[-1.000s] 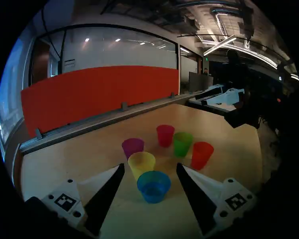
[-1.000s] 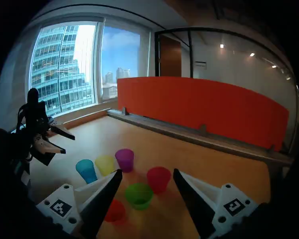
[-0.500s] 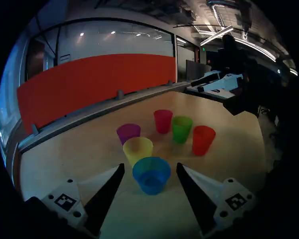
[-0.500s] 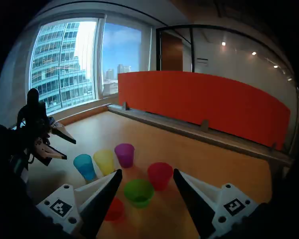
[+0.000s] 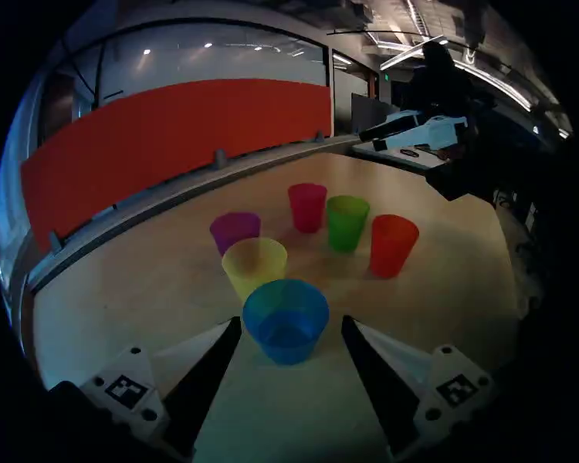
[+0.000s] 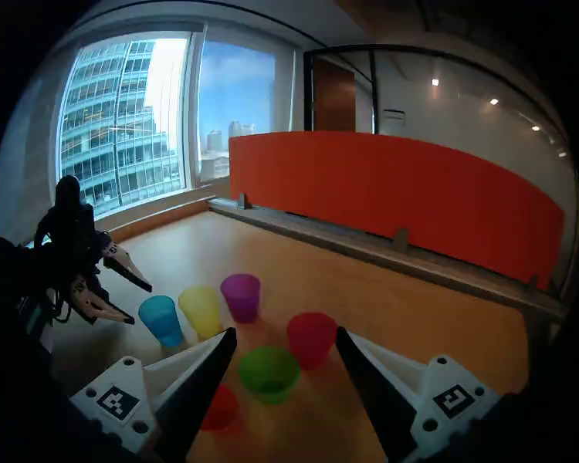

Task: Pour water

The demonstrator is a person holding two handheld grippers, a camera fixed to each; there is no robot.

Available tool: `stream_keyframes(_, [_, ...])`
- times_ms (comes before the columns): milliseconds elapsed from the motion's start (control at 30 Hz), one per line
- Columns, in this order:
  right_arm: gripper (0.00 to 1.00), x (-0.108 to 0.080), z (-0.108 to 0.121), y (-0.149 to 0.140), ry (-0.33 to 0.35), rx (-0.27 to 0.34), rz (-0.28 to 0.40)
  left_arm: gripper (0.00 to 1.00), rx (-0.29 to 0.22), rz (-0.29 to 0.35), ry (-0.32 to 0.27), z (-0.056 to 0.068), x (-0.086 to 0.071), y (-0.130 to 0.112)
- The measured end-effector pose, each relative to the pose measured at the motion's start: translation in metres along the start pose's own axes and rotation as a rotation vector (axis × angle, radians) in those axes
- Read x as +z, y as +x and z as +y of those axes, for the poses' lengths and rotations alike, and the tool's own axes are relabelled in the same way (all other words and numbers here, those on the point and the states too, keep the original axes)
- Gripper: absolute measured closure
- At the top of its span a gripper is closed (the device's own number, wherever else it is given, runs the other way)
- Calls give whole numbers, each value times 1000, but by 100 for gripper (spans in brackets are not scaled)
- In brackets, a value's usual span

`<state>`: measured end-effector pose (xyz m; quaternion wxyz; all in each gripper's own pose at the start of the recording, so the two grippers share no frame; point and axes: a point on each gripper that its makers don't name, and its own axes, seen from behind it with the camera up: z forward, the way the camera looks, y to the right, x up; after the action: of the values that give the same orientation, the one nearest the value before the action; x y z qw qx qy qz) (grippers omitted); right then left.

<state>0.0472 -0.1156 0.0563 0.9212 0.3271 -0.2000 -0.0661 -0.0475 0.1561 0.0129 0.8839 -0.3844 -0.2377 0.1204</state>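
Jaws apart, blue cup (image 5: 286,330) just ahead

An office is shown, high up in a city. In the right gripper view, glass towers (image 6: 112,147) are seen through a tall window (image 6: 212,116) at ten o'clock. An orange partition (image 6: 397,193) is fixed along the far edge of a wide wooden desk (image 6: 459,339), from twelve to three o'clock. Behind it stands a glass-walled room (image 6: 444,100), perhaps a meeting room. In the left gripper view, strip lights (image 5: 413,59) are mounted at one o'clock.
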Motion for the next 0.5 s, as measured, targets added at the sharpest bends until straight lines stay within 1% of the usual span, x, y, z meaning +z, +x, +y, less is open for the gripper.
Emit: stream_keyframes(500, [1,10,7,-8,4,9,-12,3,7,-67,-23,-3,25,-11])
